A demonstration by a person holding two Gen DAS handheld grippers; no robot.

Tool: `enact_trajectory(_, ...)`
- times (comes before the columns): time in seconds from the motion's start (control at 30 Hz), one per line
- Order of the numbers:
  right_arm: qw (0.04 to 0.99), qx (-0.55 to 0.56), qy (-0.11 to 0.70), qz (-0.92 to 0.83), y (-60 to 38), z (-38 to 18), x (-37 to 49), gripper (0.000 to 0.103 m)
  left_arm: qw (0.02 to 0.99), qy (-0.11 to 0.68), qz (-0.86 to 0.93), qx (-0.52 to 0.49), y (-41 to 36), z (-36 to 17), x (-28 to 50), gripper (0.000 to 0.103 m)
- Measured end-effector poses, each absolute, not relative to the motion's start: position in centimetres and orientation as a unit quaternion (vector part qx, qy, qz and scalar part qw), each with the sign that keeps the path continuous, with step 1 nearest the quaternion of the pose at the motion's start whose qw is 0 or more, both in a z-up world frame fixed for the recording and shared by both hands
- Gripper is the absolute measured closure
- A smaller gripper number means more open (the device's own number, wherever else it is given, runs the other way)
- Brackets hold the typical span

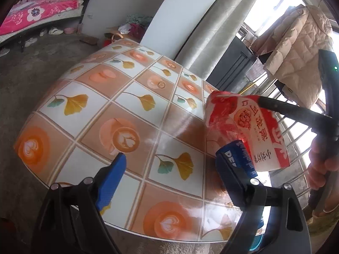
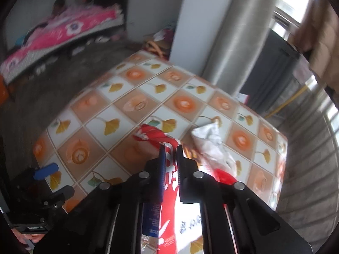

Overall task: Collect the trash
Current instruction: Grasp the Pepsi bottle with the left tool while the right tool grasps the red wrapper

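My right gripper [image 2: 170, 146] had its fingers pinched on a red snack wrapper [image 2: 169, 165], lifted clear of the table [image 2: 127, 97]. In the left wrist view the same wrapper [image 1: 245, 127] hung above the table's right side, with the right gripper's black finger across its top edge. My left gripper [image 1: 175, 160] stood wide apart and held nothing; its right finger sat close by the wrapper's lower corner, and I could not tell whether it touched.

Progress, as I judged it: one piece in hand, not yet dropped anywhere. I saw no bin or bag in either view. A crumpled white wrapper [image 2: 209, 144] lay on the table just right of my right gripper's tip, still to be collected. The rest of the patterned top showed no other litter that I could make out.

Room to move: the table's left and far parts lay open. The near edge ran under the left gripper. Beyond the far right corner stood a grey curtain [image 1: 214, 31], near the table; the floor to the left was well apart from anything.
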State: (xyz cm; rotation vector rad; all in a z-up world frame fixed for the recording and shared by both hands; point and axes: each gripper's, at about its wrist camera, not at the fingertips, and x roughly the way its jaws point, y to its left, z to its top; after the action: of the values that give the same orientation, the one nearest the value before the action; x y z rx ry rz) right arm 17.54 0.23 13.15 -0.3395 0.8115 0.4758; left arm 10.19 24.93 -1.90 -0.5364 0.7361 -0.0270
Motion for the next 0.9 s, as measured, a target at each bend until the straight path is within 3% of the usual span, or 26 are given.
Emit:
enact_trajectory(0.17, 0.902, -0.116, 0.365, 0.199, -3.7, 15.1, 17.2, 0.103, 0.899, 0.354, -0.016, -0.256, 24.3, -1.7, 9.9, 0.019)
enact_trajectory(0.63, 0.948, 0.022, 0.273, 0.16, -14.6, 20.6, 13.9, 0.103, 0.902, 0.356, -0.063, -0.236, 20.9, -1.1, 9.9, 0.019)
enact_trajectory(0.9, 0.947, 0.055, 0.289, 0.126, -19.1, 19.2, 11.1, 0.103, 0.899, 0.358, -0.095, -0.235, 19.2, -0.9, 10.4, 0.019)
